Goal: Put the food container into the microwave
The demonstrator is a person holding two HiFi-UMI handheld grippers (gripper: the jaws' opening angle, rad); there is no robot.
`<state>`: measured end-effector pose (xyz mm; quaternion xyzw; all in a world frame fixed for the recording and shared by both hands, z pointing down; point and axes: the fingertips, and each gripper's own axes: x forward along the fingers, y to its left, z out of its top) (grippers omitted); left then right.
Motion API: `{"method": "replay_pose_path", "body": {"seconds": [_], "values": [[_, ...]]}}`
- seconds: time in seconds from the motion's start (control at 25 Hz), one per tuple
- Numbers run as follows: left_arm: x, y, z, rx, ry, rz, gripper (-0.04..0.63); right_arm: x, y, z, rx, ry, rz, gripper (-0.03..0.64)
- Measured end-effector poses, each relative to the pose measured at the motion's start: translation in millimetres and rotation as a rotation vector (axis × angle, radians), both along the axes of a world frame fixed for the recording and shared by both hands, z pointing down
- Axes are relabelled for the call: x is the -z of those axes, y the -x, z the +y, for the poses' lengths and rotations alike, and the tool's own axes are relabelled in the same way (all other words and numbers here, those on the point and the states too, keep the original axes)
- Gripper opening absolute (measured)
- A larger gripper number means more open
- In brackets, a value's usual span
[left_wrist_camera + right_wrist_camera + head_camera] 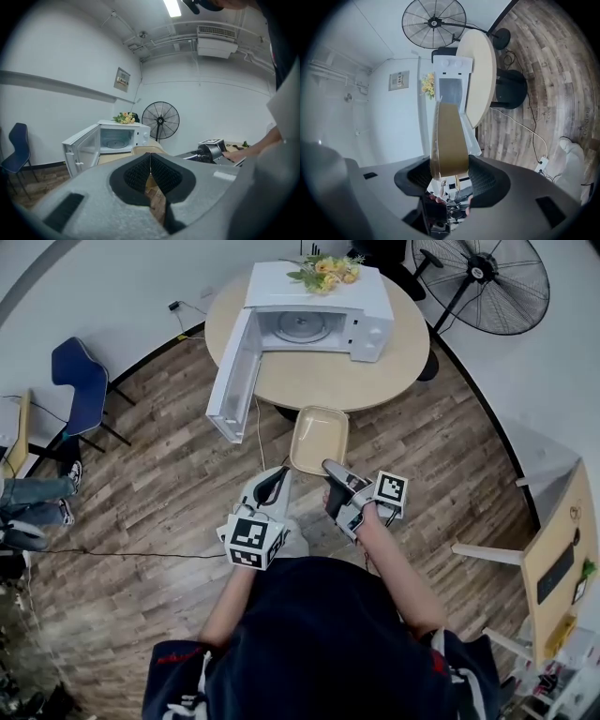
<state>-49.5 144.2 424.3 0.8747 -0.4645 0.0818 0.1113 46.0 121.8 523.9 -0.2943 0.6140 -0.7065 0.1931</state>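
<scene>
The tan food container (319, 439) is held in the air just short of the round table's (328, 381) near edge. My right gripper (330, 468) is shut on its near rim. In the right gripper view the container (449, 140) stands edge-on between the pads, stretching toward the microwave (452, 89). The white microwave (319, 322) sits on the table with its door (230, 381) swung open to the left and its cavity showing a glass turntable. My left gripper (272, 486) hangs beside the container's left, shut with nothing in it; its pads (140, 171) touch.
Yellow flowers (326, 270) lie on top of the microwave. A standing fan (480, 282) is at the back right, a blue chair (82, 381) at the left, a wooden stand (558, 568) at the right. A cable (259, 432) hangs off the table onto the wood floor.
</scene>
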Motion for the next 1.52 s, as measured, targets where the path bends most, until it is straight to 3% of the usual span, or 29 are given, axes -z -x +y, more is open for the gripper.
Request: {"method": "replay_pose_path", "body": {"seconds": [0.44,1.16,1.52], "values": [[-12,39,-83,-0.048,0.029,0.029,0.015,-12,33,-75,-0.054,0.032,0.027,0.229],[-25,12,-198,-0.054,0.067,0.029,0.015,-35,24,-192,-0.028,0.075,0.025,0.229],[-28,-9,-265,0.018,0.082,0.011,0.015,-43,11,-269,0.053,0.095,0.037,0.229]]}}
